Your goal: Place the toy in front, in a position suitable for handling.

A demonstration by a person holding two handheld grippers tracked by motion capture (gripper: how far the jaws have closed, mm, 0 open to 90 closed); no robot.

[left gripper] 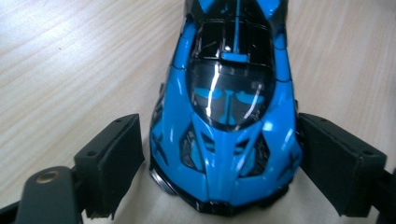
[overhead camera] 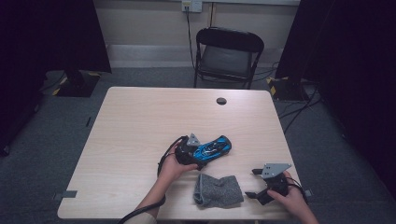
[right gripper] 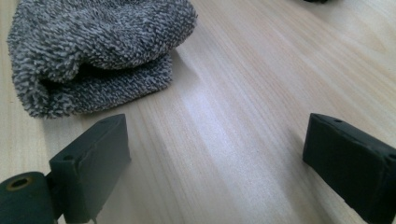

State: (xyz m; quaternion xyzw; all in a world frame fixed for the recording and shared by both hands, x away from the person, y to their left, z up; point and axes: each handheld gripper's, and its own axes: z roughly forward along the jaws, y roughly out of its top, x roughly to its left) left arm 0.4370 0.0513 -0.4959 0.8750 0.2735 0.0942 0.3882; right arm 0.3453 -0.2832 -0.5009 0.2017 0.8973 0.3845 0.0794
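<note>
There is one blue toy car on the one wooden table. There is one grey knitted hat. I count two grippers, a left gripper and a right gripper. One black folding chair stands behind the table.

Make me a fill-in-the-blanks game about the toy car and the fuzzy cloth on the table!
1. The toy car between the left hand-held gripper's jaws is black and ____.
2. The folded cloth on the table is ____ in colour.
3. The right hand-held gripper has its jaws ____, with nothing between them.
4. Behind the table stands a black folding ____.

Missing words: blue; grey; open; chair
</note>
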